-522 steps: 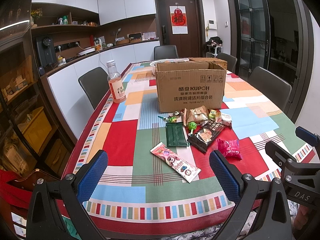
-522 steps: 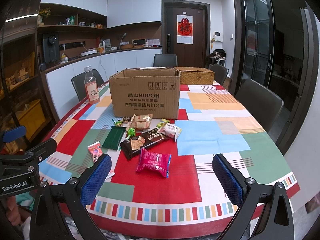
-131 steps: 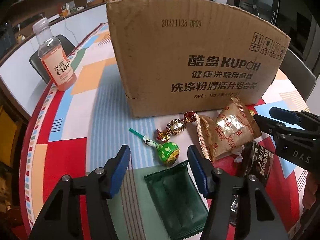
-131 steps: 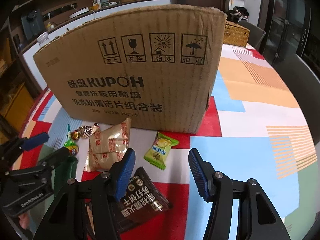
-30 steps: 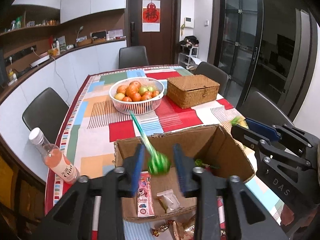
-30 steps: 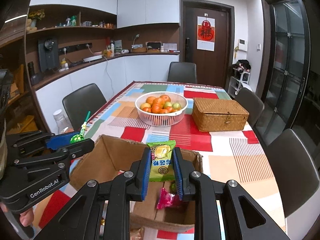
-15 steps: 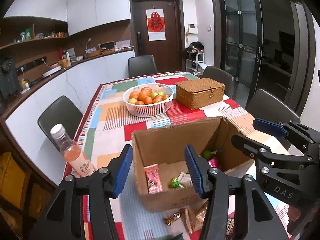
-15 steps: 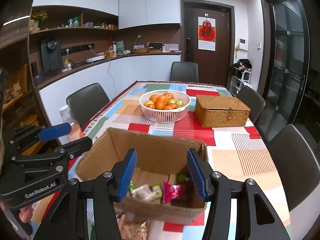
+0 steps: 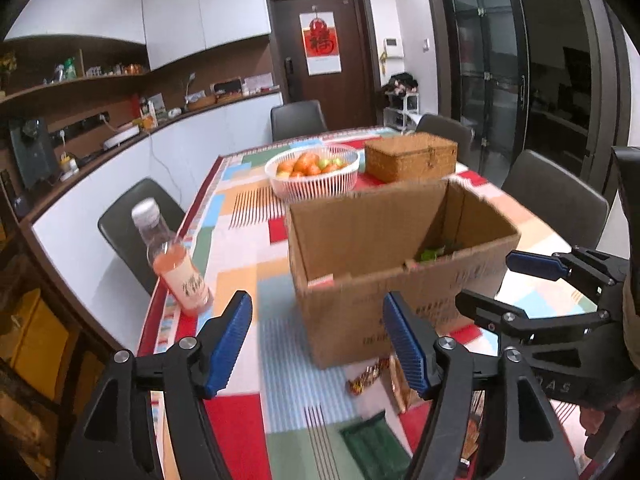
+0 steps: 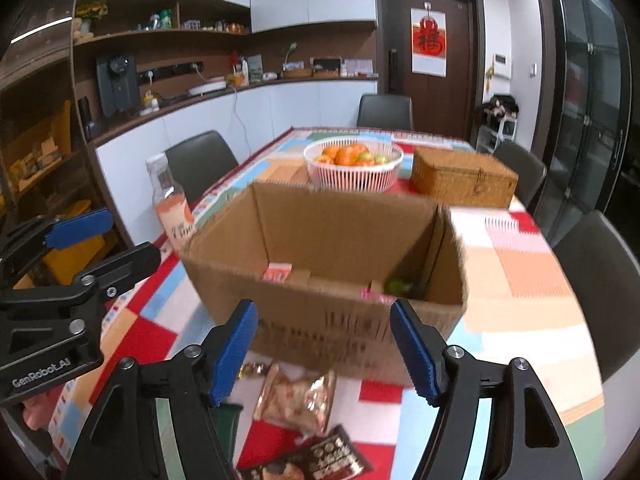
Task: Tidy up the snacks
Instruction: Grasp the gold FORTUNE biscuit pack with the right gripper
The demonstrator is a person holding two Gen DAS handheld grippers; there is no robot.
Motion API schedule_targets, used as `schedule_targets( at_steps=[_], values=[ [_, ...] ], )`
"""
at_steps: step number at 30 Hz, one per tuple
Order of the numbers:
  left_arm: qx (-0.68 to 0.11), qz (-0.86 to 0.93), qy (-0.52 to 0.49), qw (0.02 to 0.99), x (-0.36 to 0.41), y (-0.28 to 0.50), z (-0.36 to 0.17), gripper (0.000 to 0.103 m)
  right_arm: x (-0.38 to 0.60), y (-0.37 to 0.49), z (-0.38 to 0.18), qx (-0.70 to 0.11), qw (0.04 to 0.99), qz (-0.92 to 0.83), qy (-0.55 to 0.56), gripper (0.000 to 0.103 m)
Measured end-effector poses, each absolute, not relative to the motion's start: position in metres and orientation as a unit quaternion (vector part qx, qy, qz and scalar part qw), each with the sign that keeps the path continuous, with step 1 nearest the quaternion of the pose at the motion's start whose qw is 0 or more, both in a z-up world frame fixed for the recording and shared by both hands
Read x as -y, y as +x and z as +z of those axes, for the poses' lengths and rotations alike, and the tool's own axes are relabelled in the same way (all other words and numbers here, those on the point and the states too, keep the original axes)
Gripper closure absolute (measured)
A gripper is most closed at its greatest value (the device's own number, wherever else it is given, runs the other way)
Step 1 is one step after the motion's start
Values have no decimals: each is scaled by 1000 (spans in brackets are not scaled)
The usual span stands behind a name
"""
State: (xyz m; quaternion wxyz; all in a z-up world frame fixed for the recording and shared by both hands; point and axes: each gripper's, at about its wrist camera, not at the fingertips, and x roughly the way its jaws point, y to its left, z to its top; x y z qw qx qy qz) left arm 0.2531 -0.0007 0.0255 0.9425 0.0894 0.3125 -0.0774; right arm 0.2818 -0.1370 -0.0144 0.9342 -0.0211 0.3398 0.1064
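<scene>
Blue-padded left tongs [image 9: 318,338] and right tongs [image 10: 324,346], just opening, stand spread and empty before the cardboard box [image 10: 320,248]

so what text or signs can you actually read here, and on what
"GenRobot.AI": on the black body of the left gripper, seen from the right wrist.
"DAS", partly cut off: on the black right gripper, seen from the left wrist.
Brown cardboard box print: blurred.
Pink drink bottle label: blurred.
Red door hanging: unclear.
</scene>
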Motion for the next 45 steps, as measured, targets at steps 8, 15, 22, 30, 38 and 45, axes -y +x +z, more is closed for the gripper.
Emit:
schedule_targets(
  at_steps=[8,15,22,30,38,45],
  values=[
    [-358,-68,85,927,-9,243,-15,33,132,279,-53,-393,914,102,-28,33],
    [-388,-66,83,916,-13,240,-45,33,128,286,-84,-439,892,100,-33,33],
    [-404,-62,86,908,-14,241,-61,33,123,297,-106,-471,875,108,-29,33],
    [-422,-60,78,901,-18,247,-74,33,115,310,-126,-494,861,115,-40,34],
    [-435,-58,73,895,-17,251,-84,33,106,320,-137,-497,859,111,-44,34],
    [-440,-54,69,894,-18,254,-88,33,97,317,-135,-472,873,98,-68,43]
  ],
)
